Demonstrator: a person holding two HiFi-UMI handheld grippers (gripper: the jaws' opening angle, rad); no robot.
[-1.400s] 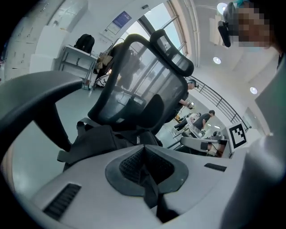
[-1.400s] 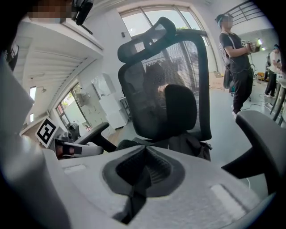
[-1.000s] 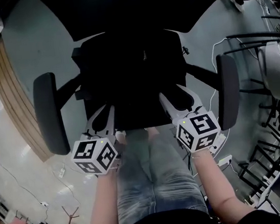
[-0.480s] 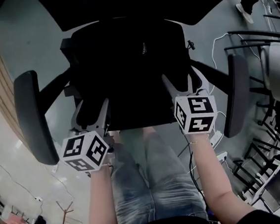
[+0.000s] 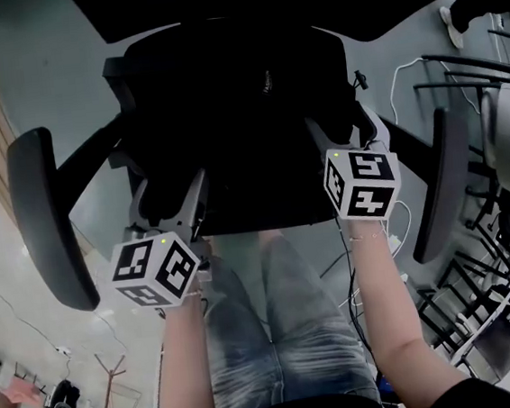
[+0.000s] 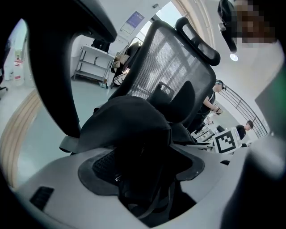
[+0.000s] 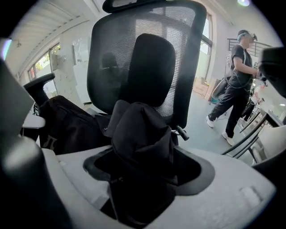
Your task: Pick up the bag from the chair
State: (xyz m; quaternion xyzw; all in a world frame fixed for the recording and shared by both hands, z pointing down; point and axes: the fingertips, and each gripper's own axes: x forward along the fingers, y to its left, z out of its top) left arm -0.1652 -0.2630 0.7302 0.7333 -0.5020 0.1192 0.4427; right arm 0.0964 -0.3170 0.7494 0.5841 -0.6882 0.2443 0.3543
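Left gripper (image 5: pixel 172 187) and right gripper (image 5: pixel 343 132) (jaws just opening) straddle bag (image 5: pixel 236 110) on chair (image 5: pixel 43 212).

Armrests (image 5: pixel 44 221) flanking bag (image 5: pixel 238 128), backrest (image 7: pixel 111 53) behind

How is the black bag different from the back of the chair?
The bag is solid cloth, crumpled and slumped in a heap; the chair back is see-through mesh, smooth and standing upright. The bag is also smaller, reaching only the lower part of the chair back. Both are black.
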